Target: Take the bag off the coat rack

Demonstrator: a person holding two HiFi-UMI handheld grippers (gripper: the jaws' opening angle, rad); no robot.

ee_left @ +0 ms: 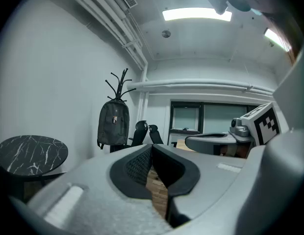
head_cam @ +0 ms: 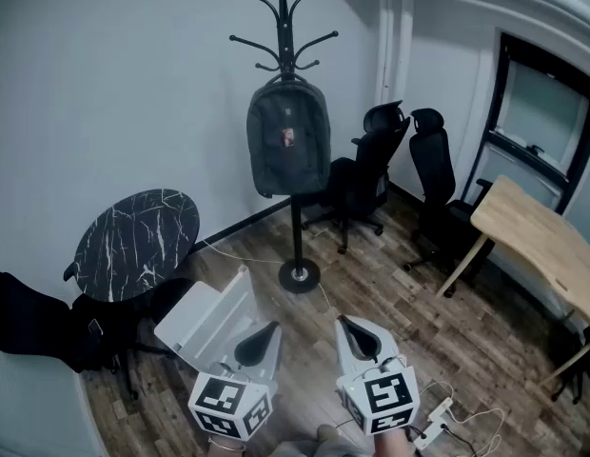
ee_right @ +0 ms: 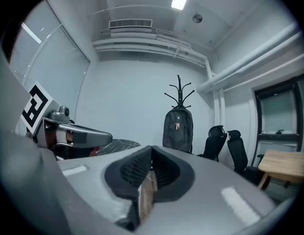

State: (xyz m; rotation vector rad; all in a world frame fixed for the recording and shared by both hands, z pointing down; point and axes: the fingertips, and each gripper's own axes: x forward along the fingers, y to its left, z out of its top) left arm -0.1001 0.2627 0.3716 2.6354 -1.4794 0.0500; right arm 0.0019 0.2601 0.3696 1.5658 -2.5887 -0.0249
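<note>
- Head view: dark grey fabric backpack (head_cam: 288, 136) hangs by its top loop on a black metal coat rack with curved hooks (head_cam: 296, 225), which stands on the wood-plank floor (head_cam: 390, 293) against the pale wall.
- Head view: left gripper (head_cam: 268, 334), grey with black pads, at 6 o'clock in the frame; jaws clenched, nothing between them. The backpack lies at 12 o'clock from it, well apart.
- Head view: right gripper (head_cam: 352, 329), same make, just beside the left; jaws pressed together and empty. The backpack lies at 11 o'clock from it, well apart.
- Head view: round black marble-top table (head_cam: 138, 244) at 9 o'clock; two black office chairs (head_cam: 371, 165) at 1 o'clock; light wooden desk (head_cam: 538, 231) at 3 o'clock.
- Left gripper view: the pads meet at the tip with only floor showing below them. The backpack (ee_left: 114, 124) hangs on the rack (ee_left: 121, 82) at 11 o'clock from the closed jaws, far off and untouched. The right gripper (ee_left: 215, 142) sits at 3 o'clock.
- Right gripper view: pads closed on each other, holding nothing. The backpack (ee_right: 177, 129) hangs at 1 o'clock from the jaws, well apart. The left gripper (ee_right: 76, 135) sits at 9 o'clock.
</note>
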